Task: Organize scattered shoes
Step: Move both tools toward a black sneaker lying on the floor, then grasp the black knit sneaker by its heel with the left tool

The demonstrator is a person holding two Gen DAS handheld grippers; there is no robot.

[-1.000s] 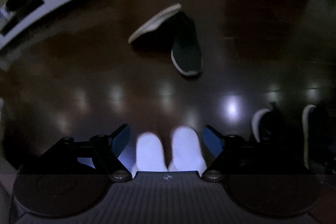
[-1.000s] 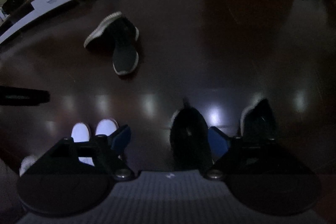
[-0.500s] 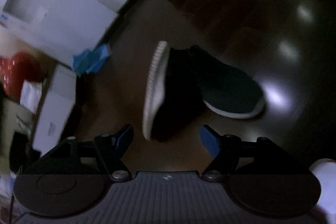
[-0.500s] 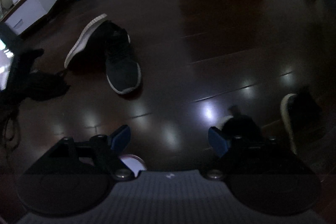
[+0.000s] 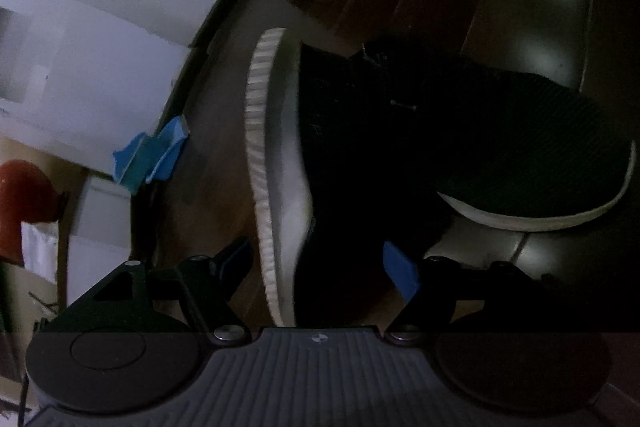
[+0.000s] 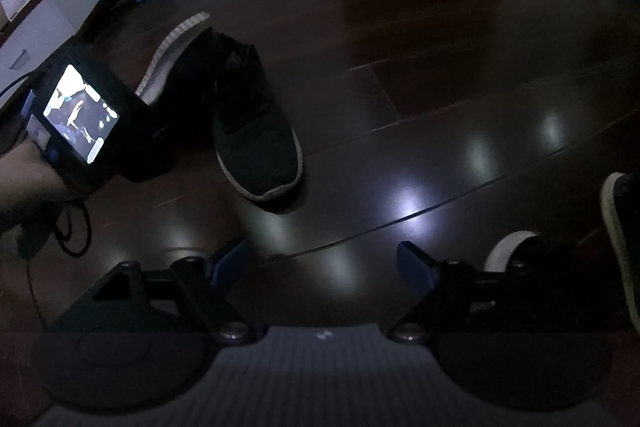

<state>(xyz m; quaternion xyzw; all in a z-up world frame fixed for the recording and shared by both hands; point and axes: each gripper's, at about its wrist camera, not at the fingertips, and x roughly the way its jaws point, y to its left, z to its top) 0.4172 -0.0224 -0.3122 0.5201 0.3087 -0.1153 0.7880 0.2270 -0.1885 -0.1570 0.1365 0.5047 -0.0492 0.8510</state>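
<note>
Black knit, pale ribbed sole: the tipped shoe (image 5: 320, 163) sits between your left gripper (image 5: 318, 267)'s open jaws, so close squarely across sole and upper. Right gripper (image 6: 324, 263) hangs open over bare floor (image 6: 440, 67); keep clear of the upright shoe (image 5: 532, 163) touching on the right.

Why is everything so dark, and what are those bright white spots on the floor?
Both views are dim, so the black shoes nearly vanish into shadow. In the right wrist view, the white spots are glare on the shiny floor. In the left wrist view, only the tipped shoe's pale sole stands out. The fisheye lens bends the floorboard lines in both.
</note>
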